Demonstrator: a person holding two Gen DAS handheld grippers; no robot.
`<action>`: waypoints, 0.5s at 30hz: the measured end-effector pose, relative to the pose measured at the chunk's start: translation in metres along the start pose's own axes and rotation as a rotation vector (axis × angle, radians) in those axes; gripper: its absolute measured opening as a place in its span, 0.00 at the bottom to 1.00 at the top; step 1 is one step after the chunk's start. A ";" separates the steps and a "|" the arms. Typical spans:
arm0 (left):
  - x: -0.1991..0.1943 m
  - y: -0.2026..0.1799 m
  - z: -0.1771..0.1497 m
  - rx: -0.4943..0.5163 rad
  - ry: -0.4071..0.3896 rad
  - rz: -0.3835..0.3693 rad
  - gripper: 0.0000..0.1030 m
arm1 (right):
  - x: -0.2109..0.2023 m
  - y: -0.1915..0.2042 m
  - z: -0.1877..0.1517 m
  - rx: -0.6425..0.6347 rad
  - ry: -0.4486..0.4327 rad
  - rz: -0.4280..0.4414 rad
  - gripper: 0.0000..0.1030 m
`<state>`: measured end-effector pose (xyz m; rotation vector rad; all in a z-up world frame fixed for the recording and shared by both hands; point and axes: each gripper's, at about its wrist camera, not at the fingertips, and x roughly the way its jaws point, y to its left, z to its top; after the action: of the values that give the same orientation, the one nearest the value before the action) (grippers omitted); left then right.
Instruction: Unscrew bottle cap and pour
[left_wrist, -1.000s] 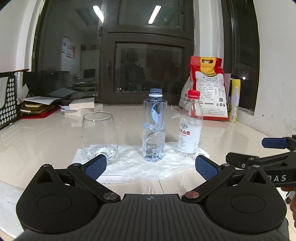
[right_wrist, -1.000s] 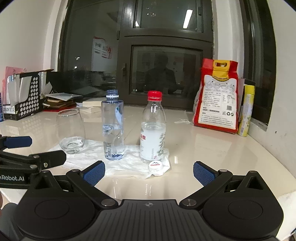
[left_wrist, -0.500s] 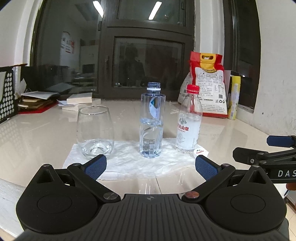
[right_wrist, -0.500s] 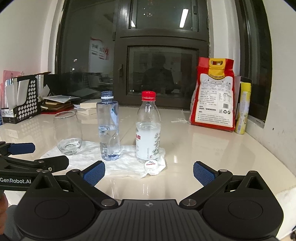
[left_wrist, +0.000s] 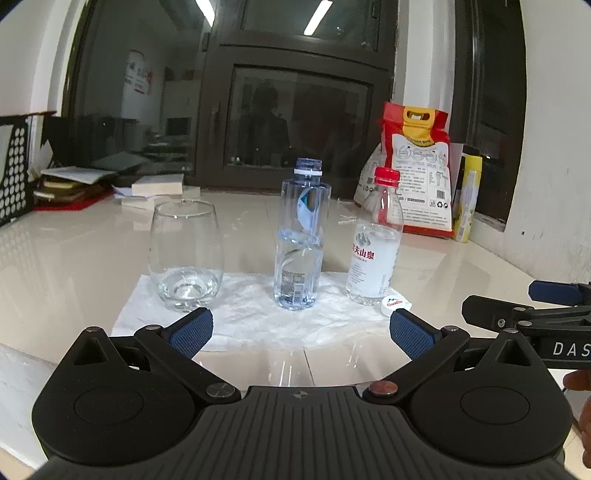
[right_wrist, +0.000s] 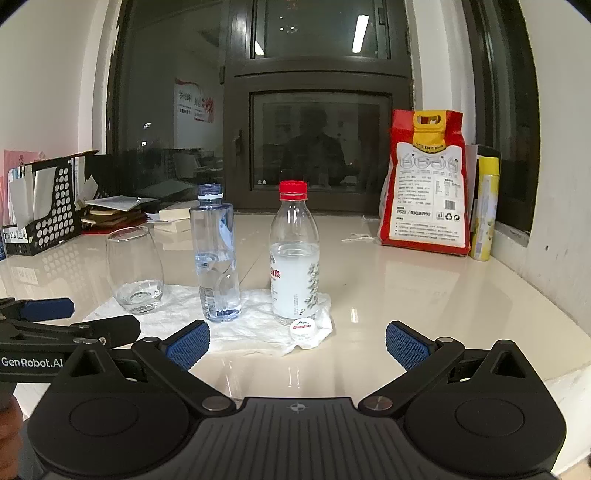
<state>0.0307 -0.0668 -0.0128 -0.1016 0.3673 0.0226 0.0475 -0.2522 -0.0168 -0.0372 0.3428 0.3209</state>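
Here, both grippers hang low over the near edge of the bench (right_wrist: 424, 280), side by side, each with its jaws spread wide and holding nothing. The left gripper (left_wrist: 301, 330) faces the blue-tinted bottle (left_wrist: 300, 236), which stands upright and uncapped on a crumpled white paper towel (left_wrist: 258, 317), partly filled with water. Left of it on the same towel sits a stemless glass (left_wrist: 185, 254) with a little water at the bottom. The right gripper (right_wrist: 295, 341) faces the red-capped bottle (right_wrist: 294, 258), upright, cap on, and well apart from the jaws. A loose white cap (right_wrist: 303, 327) lies just in front of that bottle's base. A red rice bag (right_wrist: 424, 181) stands by the window
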 end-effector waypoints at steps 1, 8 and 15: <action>0.001 -0.002 0.000 -0.002 0.000 0.002 1.00 | -0.001 0.000 -0.001 0.002 0.000 0.001 1.00; 0.003 -0.012 0.000 -0.010 -0.001 0.007 1.00 | -0.001 0.014 0.008 0.011 0.009 -0.016 1.00; 0.002 -0.009 0.001 -0.008 -0.001 0.005 1.00 | -0.002 0.015 0.007 0.012 0.010 -0.014 1.00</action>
<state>0.0335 -0.0753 -0.0118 -0.1089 0.3664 0.0287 0.0434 -0.2382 -0.0090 -0.0297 0.3542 0.3046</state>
